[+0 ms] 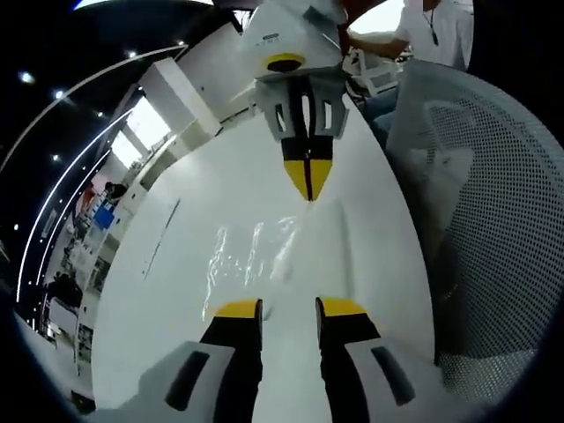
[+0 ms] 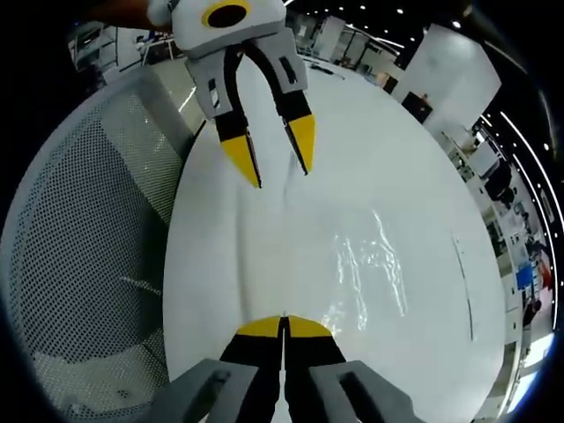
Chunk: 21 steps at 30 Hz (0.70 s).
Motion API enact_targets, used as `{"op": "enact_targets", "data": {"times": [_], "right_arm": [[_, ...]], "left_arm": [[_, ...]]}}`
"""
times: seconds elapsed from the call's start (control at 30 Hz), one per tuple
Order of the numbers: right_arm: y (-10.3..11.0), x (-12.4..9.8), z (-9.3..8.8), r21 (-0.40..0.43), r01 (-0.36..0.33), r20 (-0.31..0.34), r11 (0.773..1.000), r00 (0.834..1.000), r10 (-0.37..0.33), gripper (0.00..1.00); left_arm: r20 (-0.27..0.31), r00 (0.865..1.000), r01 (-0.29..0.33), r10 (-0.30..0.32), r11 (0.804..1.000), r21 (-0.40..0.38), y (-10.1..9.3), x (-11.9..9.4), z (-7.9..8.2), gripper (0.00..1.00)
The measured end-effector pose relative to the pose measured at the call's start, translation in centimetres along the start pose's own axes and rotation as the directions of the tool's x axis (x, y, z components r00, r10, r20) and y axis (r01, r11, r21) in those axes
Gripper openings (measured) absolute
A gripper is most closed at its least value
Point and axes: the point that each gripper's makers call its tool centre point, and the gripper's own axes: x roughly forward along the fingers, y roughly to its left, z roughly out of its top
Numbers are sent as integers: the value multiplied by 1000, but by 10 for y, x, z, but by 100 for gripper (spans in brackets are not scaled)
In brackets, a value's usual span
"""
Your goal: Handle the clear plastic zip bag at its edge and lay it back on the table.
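Note:
A clear plastic zip bag (image 1: 256, 251) lies flat and crinkled on the white table (image 1: 176, 291), just beyond my left gripper (image 1: 289, 308). That gripper is open, with nothing between its yellow-tipped jaws. Opposite it, my right gripper (image 1: 308, 185) points toward me with its jaws shut and its tips at the bag's far edge, apparently pinching it. In the right gripper view the bag (image 2: 370, 264) glints to the right of the shut right gripper (image 2: 284, 324). The open left gripper (image 2: 273, 157) hovers across the table (image 2: 229, 247).
A white mesh chair back (image 1: 493, 220) stands close against the table's side, and it shows again in the right gripper view (image 2: 79, 229). A person in white (image 1: 432, 31) sits beyond the table's far end. Office desks and windows lie further off.

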Motion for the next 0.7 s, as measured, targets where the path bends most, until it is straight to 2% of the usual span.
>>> {"op": "enact_targets", "data": {"times": [0.2, 0.4, 0.7], "right_arm": [[1, 0, 2, -1, 0, 5, 1000, 1000, 0, 0], [3, -2, 3, 3, 2, 11, 1000, 1000, -2, 0], [3, -3, 6, 14, 28, 37, 1000, 999, -28, 0]], "left_arm": [[-39, 999, 7, -6, 1000, 13, 3, 7, -5, 15], [-47, 999, 16, -15, 1000, 22, 3, 9, -4, 3], [-36, 999, 21, -20, 1000, 23, 3, 8, -7, 0]]}}
